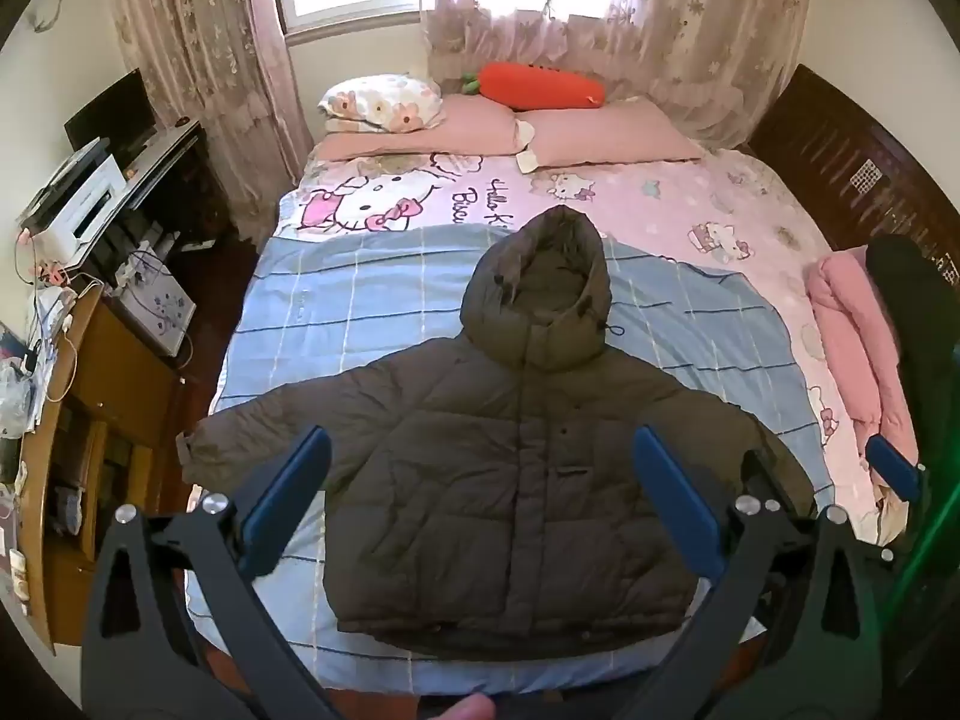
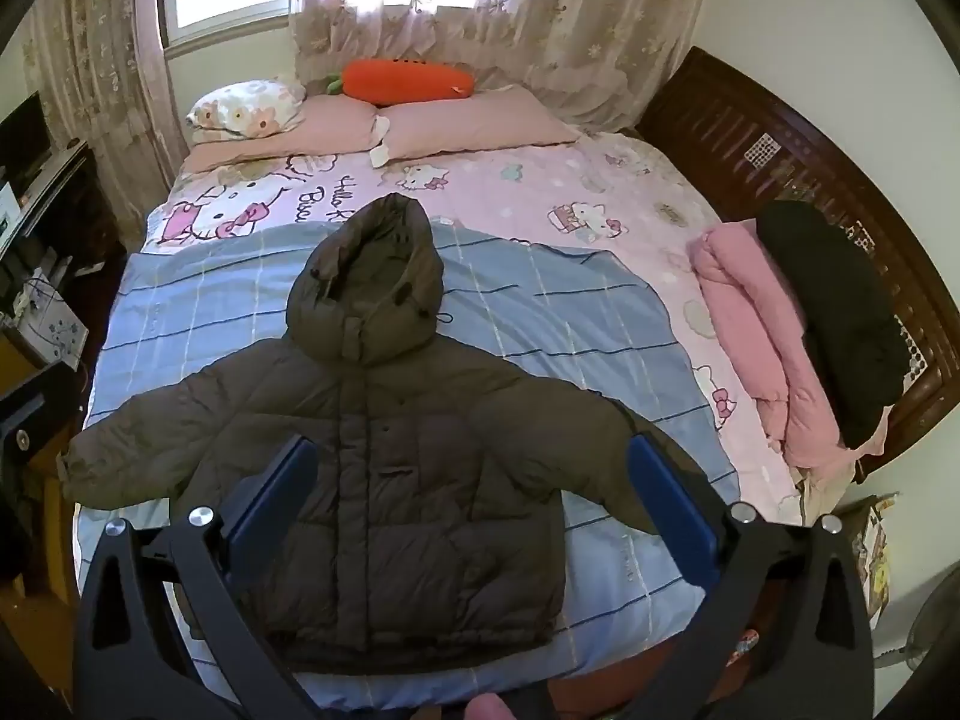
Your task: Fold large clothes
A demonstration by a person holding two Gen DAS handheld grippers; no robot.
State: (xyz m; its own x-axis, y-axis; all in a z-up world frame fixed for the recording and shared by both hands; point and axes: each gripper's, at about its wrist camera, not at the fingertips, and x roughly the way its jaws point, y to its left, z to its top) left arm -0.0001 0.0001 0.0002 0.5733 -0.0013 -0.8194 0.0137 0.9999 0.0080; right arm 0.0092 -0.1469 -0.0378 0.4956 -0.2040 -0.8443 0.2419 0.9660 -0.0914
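Both our grippers — left (image 1: 480, 498) and right (image 2: 471, 504) — hang wide open above the jacket (image 1: 516, 480), gripping nothing. It lies flat, front up, sleeves spread, on the blue sheet (image 1: 360, 312). Only our right view shows the pink quilt (image 2: 762, 348) whole — the left shows the printer (image 1: 78, 198).

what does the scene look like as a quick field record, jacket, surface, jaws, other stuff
garment: dark puffer jacket, spread flat, front up, hood toward the pillows
sleeves: both out to the sides
surface: blue checked sheet on the bed
left gripper: jaws open, above the jacket, holding nothing
right gripper: jaws open, holding nothing
nearby: pink garment at the bed's right edge
fold: not started
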